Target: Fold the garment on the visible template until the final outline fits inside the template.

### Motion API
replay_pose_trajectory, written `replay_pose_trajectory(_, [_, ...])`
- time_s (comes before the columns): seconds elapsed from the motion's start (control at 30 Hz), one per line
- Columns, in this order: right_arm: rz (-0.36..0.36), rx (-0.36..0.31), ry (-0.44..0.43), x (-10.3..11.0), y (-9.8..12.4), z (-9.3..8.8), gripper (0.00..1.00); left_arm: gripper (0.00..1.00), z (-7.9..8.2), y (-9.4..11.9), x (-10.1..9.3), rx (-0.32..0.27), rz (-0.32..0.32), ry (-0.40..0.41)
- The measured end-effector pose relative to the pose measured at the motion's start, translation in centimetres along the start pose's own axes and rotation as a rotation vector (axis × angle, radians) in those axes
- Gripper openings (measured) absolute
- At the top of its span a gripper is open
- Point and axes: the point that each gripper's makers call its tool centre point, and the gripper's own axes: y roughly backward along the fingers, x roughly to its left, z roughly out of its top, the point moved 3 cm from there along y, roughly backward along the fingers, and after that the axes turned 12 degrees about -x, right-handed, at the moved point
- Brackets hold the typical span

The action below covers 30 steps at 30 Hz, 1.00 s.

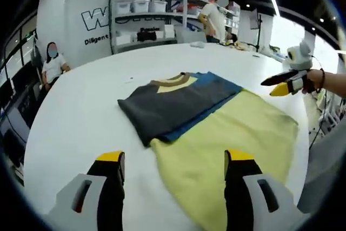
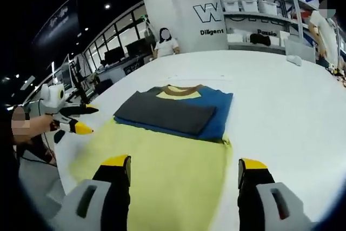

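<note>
Folding garment: we keep both tongs open, left gripper and right gripper, pinch yellow hem at 6 o'clock, lift toward collar at 12.

The left hand-held gripper was held with its yellow-tipped jaws spread wide, gripping nothing. The right hand-held gripper was likewise held parted and empty; seen from the left gripper view, a hand gripped it at the side.
</note>
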Motion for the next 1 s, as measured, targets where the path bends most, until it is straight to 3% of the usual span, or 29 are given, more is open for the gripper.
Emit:
replay_pose_trajectory(0.5, [0.047,0.041,-0.013,2.8,4.5,-2.5,0.91,0.83,-1.5,3.9,-2.7,0.019,-0.004,0.013])
replay_pose_trajectory(0.8, [0.064,0.089,-0.021,3.7,6.8,-4.3,0.93,0.88,-3.7,6.3,-3.6,0.109,-0.003,0.061])
replay_pose_trajectory(1.0, [0.044,0.114,-0.023,3.8,8.2,-5.8,0.91,0.85,-5.2,7.7,-4.2,0.168,0.024,0.073])
